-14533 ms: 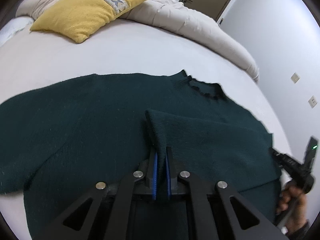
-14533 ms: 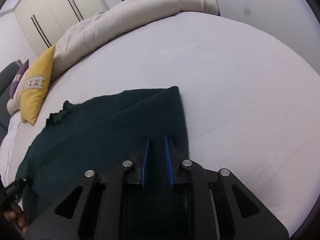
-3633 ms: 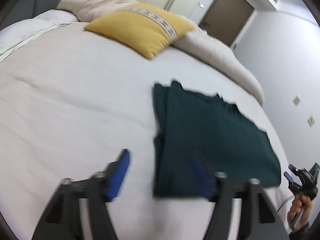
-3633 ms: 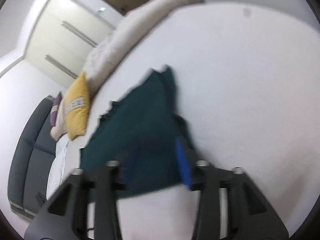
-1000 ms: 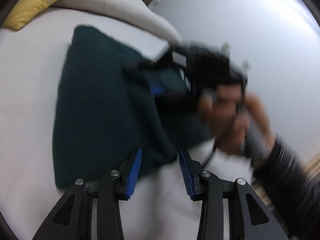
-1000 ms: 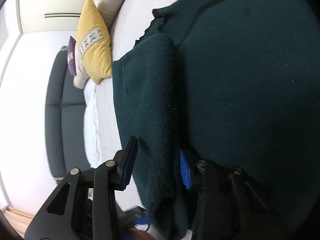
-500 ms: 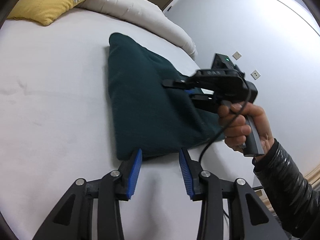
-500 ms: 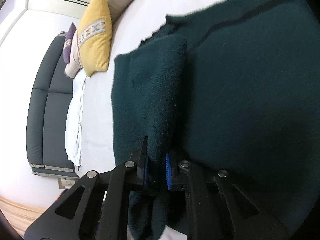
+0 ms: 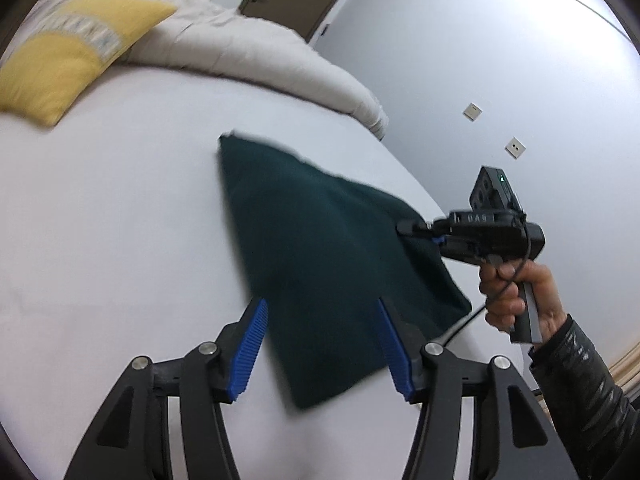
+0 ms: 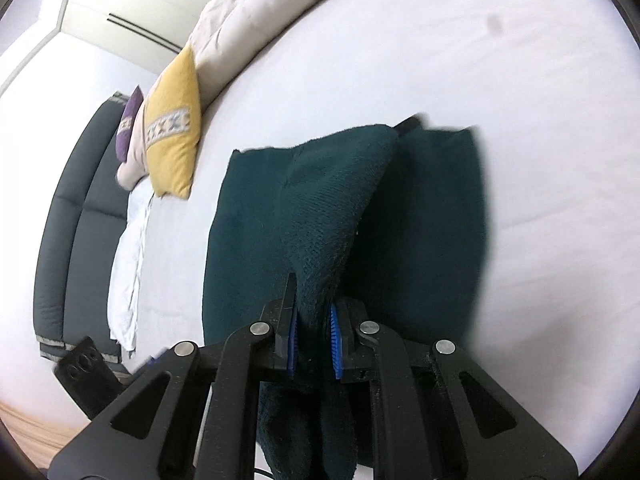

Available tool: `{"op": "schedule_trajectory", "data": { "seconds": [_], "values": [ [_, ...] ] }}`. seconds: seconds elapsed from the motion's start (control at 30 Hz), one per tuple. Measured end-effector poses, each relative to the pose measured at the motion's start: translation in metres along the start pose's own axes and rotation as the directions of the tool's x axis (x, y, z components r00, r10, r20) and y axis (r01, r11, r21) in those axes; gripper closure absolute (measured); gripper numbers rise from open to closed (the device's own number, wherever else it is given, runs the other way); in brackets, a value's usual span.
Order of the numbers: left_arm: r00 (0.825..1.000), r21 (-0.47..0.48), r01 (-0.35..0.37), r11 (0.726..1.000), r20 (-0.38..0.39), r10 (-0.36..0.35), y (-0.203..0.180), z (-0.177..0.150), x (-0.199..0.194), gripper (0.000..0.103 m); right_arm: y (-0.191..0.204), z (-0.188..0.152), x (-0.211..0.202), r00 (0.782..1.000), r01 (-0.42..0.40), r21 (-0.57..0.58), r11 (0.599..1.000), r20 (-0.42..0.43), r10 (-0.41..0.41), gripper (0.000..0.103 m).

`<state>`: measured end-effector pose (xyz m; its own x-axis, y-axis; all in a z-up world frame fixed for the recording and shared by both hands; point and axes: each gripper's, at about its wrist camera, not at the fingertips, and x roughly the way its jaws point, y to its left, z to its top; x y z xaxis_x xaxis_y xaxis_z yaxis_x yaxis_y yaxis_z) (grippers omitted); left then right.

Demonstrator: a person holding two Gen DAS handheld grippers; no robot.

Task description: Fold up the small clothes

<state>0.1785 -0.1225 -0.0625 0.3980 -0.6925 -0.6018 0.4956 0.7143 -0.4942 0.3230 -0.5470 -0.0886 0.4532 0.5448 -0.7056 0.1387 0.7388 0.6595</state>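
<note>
Left wrist view: the dark green sweater [image 9: 320, 248] is seen folded on the white bed [image 9: 100, 208]. One side of it is lifted off the bed by the right gripper [image 9: 416, 229], which is held in a hand [image 9: 516, 292] with a black sleeve [image 9: 588, 392]. The left gripper [image 9: 322, 350] is seen low in this view, and its jaws have just been opening. Its blue pads [image 9: 248, 348] are set wide apart, one on each side of the near corner of the sweater, and the cloth is not touched by them. A yellow pillow [image 9: 68, 52] and a pale quilt [image 9: 256, 60] are seen at the far end of the bed.

From the right wrist view, the right gripper [image 10: 314, 346] is pressed nearly closed on a thick fold of the sweater [image 10: 320, 200]. The fold is pinched between the blue pads [image 10: 335, 344], and the cloth is pulled up into a ridge. The rest of the sweater is spread on the bed [image 10: 520, 100] around it. A yellow pillow [image 10: 174, 128], a purple pillow [image 10: 129, 126] and a dark grey headboard [image 10: 76, 220] are seen on the left.
</note>
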Motion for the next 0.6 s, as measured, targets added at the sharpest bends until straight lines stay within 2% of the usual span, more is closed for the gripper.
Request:
{"op": "schedule_trajectory", "data": {
  "seconds": [0.17,0.3,0.33,0.4,0.43,0.5,0.57,0.6],
  "values": [
    [0.999,0.084,-0.037,0.996,0.011,0.036,-0.028,0.03,0.041,0.043,-0.021,0.009,-0.02,1.0,0.02,0.002,1.0,0.021,-0.02,0.092],
    [0.994,0.102,-0.092,0.991,-0.05,0.097,-0.038,0.044,0.088,0.043,-0.053,0.008,-0.004,0.999,0.05,0.029,0.998,0.019,-0.05,0.092],
    [0.988,0.104,-0.117,0.988,-0.085,0.126,-0.035,0.042,0.106,0.043,-0.079,0.002,0.007,0.999,0.039,0.053,0.998,0.025,-0.04,0.093],
    [0.976,0.112,-0.163,0.98,-0.124,0.177,-0.029,0.036,0.127,0.044,-0.094,-0.001,0.019,0.997,-0.046,0.109,0.993,0.063,0.04,0.092],
    [0.976,0.138,-0.176,0.975,-0.107,0.191,-0.03,0.033,0.129,0.044,-0.096,-0.001,0.019,0.995,-0.067,0.117,0.991,0.08,0.058,0.09],
    [0.968,0.189,-0.205,0.96,-0.103,0.227,-0.037,0.03,0.129,0.044,-0.089,-0.003,0.019,0.995,-0.056,0.112,0.992,0.087,0.046,0.086],
    [0.964,0.207,-0.22,0.953,-0.105,0.246,-0.037,0.028,0.129,0.043,-0.078,-0.004,0.01,0.995,0.011,0.1,0.995,0.093,-0.02,0.072],
    [0.962,0.208,-0.225,0.952,-0.108,0.251,-0.036,0.028,0.13,0.043,-0.074,-0.005,0.002,0.992,0.05,0.097,0.994,0.111,-0.061,0.06]
  ]
}}
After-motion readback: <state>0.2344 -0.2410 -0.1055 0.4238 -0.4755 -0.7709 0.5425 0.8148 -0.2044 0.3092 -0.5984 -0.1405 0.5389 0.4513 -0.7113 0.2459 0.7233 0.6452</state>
